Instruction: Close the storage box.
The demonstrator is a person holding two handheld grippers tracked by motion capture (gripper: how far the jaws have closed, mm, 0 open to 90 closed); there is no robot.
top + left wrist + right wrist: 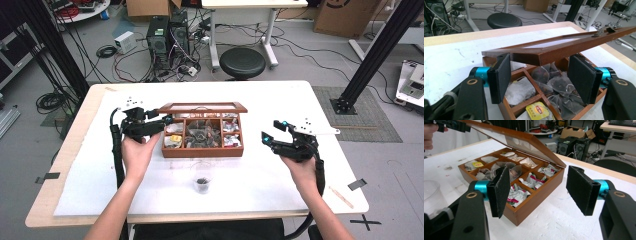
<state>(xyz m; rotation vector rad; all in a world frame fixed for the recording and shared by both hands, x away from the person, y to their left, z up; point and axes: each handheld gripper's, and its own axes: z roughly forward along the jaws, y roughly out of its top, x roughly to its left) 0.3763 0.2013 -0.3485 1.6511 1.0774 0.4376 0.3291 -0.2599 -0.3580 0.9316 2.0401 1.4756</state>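
Straddling the raised lid (554,51) of the wooden tea box (202,150), left gripper (544,75) open, right gripper (541,190) open beside it

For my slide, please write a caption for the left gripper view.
Open left gripper at the raised lid of a wooden tea box.

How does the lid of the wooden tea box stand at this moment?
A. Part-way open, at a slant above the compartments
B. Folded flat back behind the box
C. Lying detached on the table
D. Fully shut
A: the lid hangs at a slant over the compartments of the tea box, with the left claw at its front edge.
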